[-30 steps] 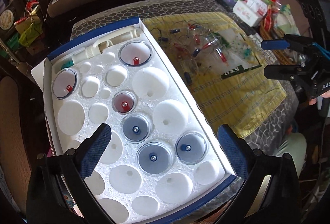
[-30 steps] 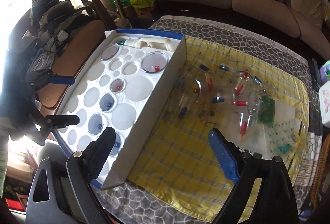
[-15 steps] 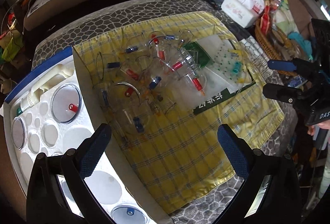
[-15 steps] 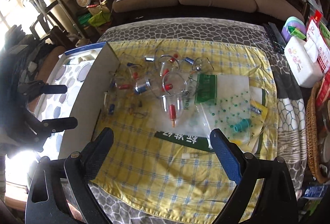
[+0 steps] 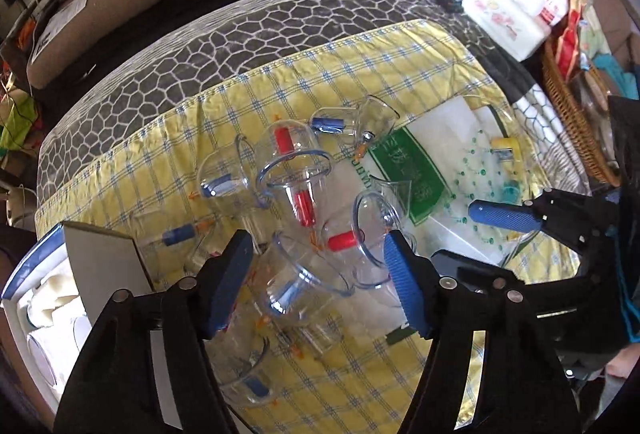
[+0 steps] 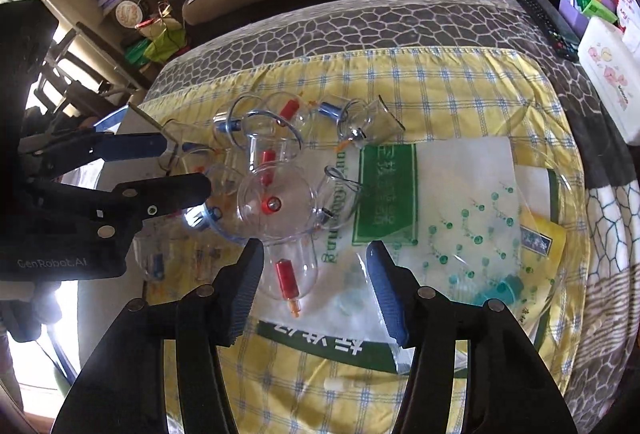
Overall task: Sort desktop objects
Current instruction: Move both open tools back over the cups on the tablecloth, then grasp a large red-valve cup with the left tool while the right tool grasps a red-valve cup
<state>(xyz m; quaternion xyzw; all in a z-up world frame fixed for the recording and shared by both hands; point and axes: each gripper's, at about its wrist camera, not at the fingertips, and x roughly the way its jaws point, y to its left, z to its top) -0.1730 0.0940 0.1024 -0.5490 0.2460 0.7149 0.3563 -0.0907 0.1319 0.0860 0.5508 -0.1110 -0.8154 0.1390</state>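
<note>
Both grippers now hang over the heap of clear cups (image 5: pixel 296 190) on the yellow checked cloth (image 5: pixel 360 74), whereas a second ago the left wrist view looked down on the white foam tray (image 5: pixel 44 310) with its round wells, and the right wrist view took in tray and cloth side by side. The tray has slid to the near left edge of the left view, only its corner and cardboard wall showing. The left gripper (image 5: pixel 318 274) has just been closing from its widest; its blue pads stand either side of a clear cup with a blue valve (image 5: pixel 292 290), and I cannot tell whether they press it, so it reads as released. The right gripper (image 6: pixel 314 278) has likewise been narrowing, and a clear cup with a red valve (image 6: pixel 288 276) lies on its side between its fingers, nearer the left pad, with no sure contact. Each gripper has come lower, so the cups look larger than half a second ago. The heap itself lies as before, red and blue valves mixed, at the left of a printed plastic bag (image 6: pixel 440 202) spread across the cloth's right half.
</note>
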